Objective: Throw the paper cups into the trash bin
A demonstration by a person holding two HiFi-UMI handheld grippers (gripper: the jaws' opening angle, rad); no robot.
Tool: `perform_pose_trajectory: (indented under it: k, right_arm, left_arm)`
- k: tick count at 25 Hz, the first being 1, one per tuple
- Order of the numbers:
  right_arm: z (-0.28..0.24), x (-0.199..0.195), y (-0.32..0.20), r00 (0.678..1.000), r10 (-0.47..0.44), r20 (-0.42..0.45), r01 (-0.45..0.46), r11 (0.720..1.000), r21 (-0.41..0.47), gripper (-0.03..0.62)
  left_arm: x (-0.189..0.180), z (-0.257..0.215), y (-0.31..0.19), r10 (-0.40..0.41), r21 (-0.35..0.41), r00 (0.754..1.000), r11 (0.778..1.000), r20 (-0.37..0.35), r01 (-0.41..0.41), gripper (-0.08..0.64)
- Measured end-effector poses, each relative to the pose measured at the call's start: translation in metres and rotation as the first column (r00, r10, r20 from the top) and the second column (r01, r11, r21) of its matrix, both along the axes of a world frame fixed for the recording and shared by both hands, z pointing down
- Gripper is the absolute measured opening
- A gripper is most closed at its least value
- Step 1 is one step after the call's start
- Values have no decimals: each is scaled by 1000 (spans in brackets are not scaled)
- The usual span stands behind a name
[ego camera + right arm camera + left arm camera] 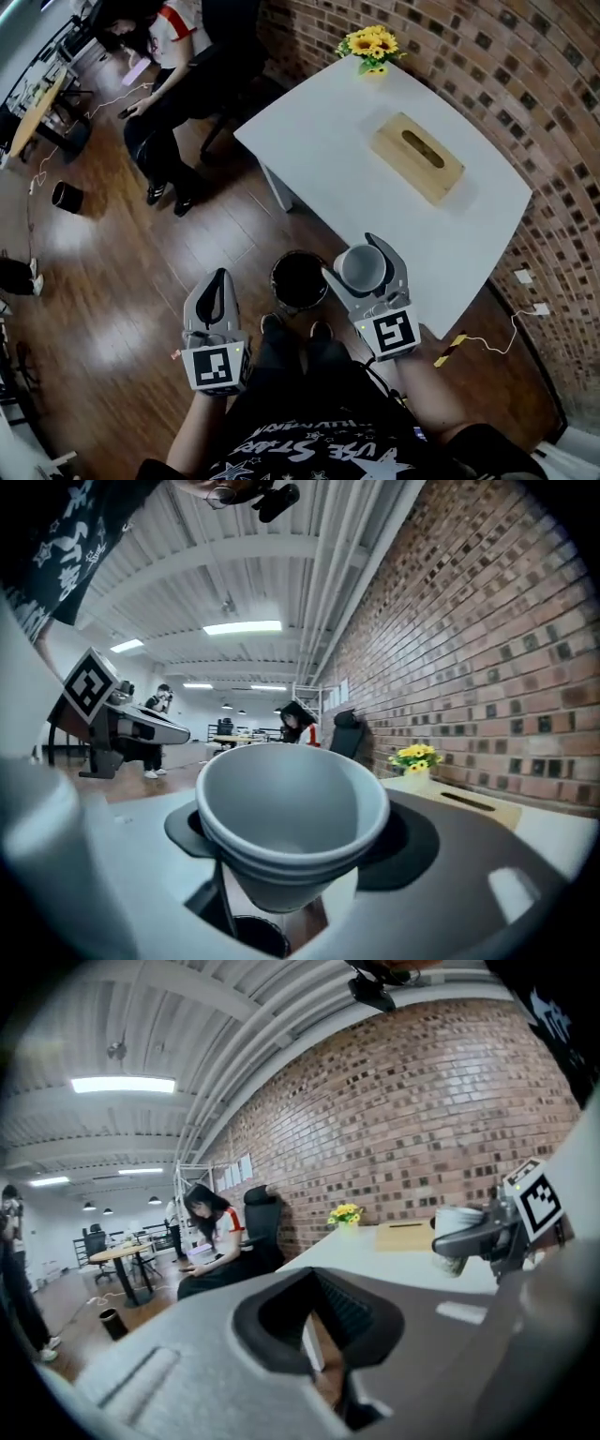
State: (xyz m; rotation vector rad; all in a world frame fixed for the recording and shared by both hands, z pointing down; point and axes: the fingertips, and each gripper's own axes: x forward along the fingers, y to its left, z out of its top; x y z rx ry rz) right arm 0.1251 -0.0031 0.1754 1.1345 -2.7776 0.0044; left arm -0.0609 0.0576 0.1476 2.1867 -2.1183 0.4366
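Observation:
My right gripper (357,262) is shut on a stack of white paper cups (365,268), mouth turned up toward me, just off the near corner of the white table (319,141). The round black trash bin (299,279) stands on the wood floor immediately left of and below the cups. In the right gripper view the paper cups (286,817) fill the space between the jaws, with the trash bin (255,937) showing dark beneath them. My left gripper (220,283) hangs to the left of the bin, jaws together and holding nothing. Its own view catches the paper cups (457,1230) at the right.
A wooden tissue box (417,157) and a pot of sunflowers (371,47) sit on the table by the brick wall. A seated person (169,84) is at the far left of the table. A second small black bin (67,196) stands far left.

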Motion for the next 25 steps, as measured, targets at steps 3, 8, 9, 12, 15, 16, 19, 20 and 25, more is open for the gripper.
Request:
perform_pose_trajectory:
  k: [3, 8, 9, 12, 15, 16, 19, 20, 25]
  right_arm:
    - [18, -35, 19, 994, -107, -5, 107, 994, -30, 377]
    - [50, -65, 36, 984, -180, -14, 179, 981, -71, 377]
    - [57, -68, 36, 984, -179, -20, 177, 981, -84, 377]
    - [74, -80, 35, 984, -174, -42, 169, 980, -109, 377]
    - [88, -92, 37, 986, -155, -67, 146, 982, -123, 377]
    - [92, -97, 37, 986, -146, -75, 136, 983, -120, 377]
    - [103, -109, 38, 988, -116, -102, 103, 987, -121, 377]
    - [107, -113, 38, 988, -104, -110, 91, 988, -125, 377]
    - [127, -125, 31, 994, -39, -104, 23, 989, -147, 377]
  left_arm:
    - [-18, 5, 18, -63, -6, 998, 998, 6, 63, 5]
    - [-29, 15, 27, -65, -4, 998, 998, 26, 65, 5]
    - [-31, 18, 27, -60, -5, 998, 998, 25, 60, 5]
    - [-40, 31, 23, -44, -11, 999, 999, 16, 44, 5]
    - [-48, 46, 17, -7, -16, 1000, 1000, 6, 7, 5]
    - [-51, 52, 14, 7, -18, 1000, 1000, -3, -7, 5]
    - [-59, 72, 6, 48, -38, 998, 998, -29, -49, 5]
    - [-62, 79, 4, 60, -48, 998, 997, -35, -61, 5]
    - [-80, 107, -20, 109, -74, 992, 991, -57, -113, 5]
